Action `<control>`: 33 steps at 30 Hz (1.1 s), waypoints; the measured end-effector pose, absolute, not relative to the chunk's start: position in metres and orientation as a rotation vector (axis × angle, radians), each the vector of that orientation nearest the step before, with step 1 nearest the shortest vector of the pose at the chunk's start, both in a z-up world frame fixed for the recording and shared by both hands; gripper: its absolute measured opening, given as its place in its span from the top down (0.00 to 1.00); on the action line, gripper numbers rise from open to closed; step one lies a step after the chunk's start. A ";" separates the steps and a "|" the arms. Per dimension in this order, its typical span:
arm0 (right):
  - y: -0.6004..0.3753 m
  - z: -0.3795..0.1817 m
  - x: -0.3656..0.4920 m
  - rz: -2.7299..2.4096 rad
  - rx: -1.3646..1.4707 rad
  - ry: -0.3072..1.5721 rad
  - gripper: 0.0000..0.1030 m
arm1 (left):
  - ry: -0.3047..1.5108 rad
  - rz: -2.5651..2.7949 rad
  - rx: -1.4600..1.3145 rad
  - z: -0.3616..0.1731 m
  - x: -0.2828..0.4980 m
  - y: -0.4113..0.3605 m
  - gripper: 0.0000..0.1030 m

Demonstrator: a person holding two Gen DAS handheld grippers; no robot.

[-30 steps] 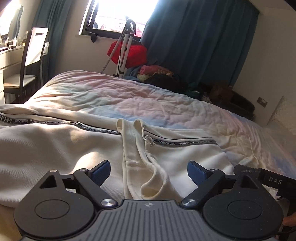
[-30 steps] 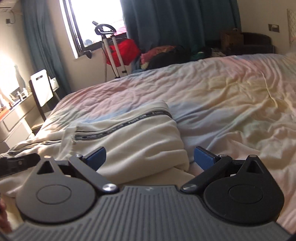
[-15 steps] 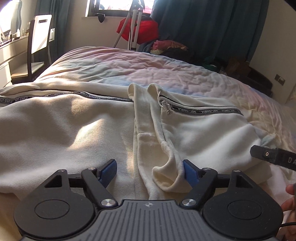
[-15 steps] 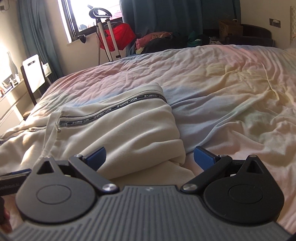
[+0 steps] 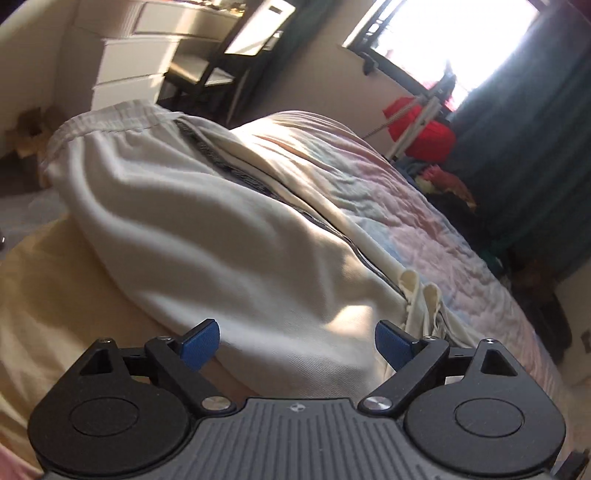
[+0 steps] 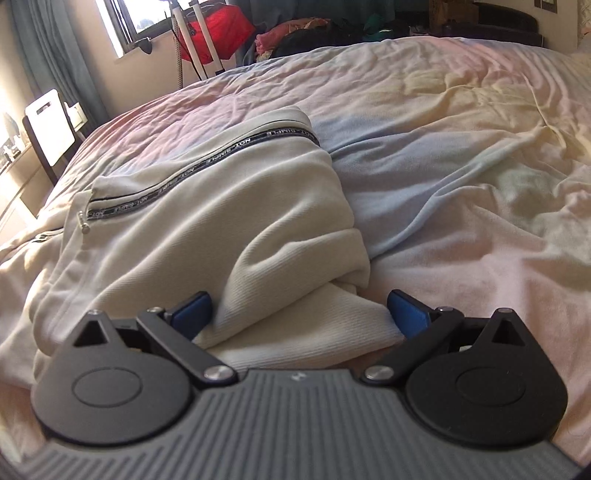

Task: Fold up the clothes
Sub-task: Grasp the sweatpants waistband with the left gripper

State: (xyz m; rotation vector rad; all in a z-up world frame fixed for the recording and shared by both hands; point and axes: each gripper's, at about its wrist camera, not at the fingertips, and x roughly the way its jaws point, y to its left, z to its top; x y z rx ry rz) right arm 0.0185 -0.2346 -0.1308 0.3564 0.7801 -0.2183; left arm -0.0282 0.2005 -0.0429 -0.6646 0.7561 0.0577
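Observation:
Cream trousers [image 5: 192,236] with a dark lettered side stripe [image 6: 207,162] lie across the bed, their waistband [image 5: 110,122] at the far left edge. The trousers [image 6: 221,236] are folded over at the right end, where a zip pull [image 6: 84,221] shows. My left gripper [image 5: 297,341] is open, tilted, low over the near edge of the cloth. My right gripper [image 6: 299,310] is open too, its blue pads [image 6: 406,310] on either side of the folded corner, without closing on it.
The pastel bedspread [image 6: 461,147] is wrinkled and bare to the right. A chair [image 5: 229,48] and white drawers [image 5: 129,66] stand left of the bed. A red bag [image 5: 421,133], a tripod [image 6: 195,40] and piled clothes [image 6: 295,33] sit under the window by dark curtains [image 5: 535,166].
My left gripper swung left and tilted, now facing the waistband end. My right gripper moved forward and down, so the folded corner lies between its open fingers.

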 end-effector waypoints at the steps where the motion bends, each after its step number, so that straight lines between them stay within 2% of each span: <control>1: -0.234 -0.130 0.018 -0.220 0.356 0.781 0.00 | 0.742 0.074 -0.742 -0.043 -0.035 0.217 0.08; 7: -0.232 -0.128 0.017 -0.242 0.349 0.786 0.00 | 0.711 0.217 -1.009 -0.062 -0.049 0.283 0.07; 16: -0.228 -0.124 0.014 -0.256 0.327 0.763 0.00 | 0.695 0.276 -1.248 -0.095 -0.022 0.324 0.07; 22: -0.226 -0.115 0.011 -0.257 0.314 0.721 0.00 | 0.517 0.248 -1.298 -0.097 -0.021 0.345 0.14; 26: -0.225 -0.109 0.009 -0.258 0.305 0.692 0.00 | 0.372 0.148 -1.357 -0.092 -0.036 0.347 0.14; 33: -0.215 -0.101 0.006 -0.270 0.238 0.636 0.00 | 0.523 0.198 -1.329 -0.112 -0.025 0.342 0.15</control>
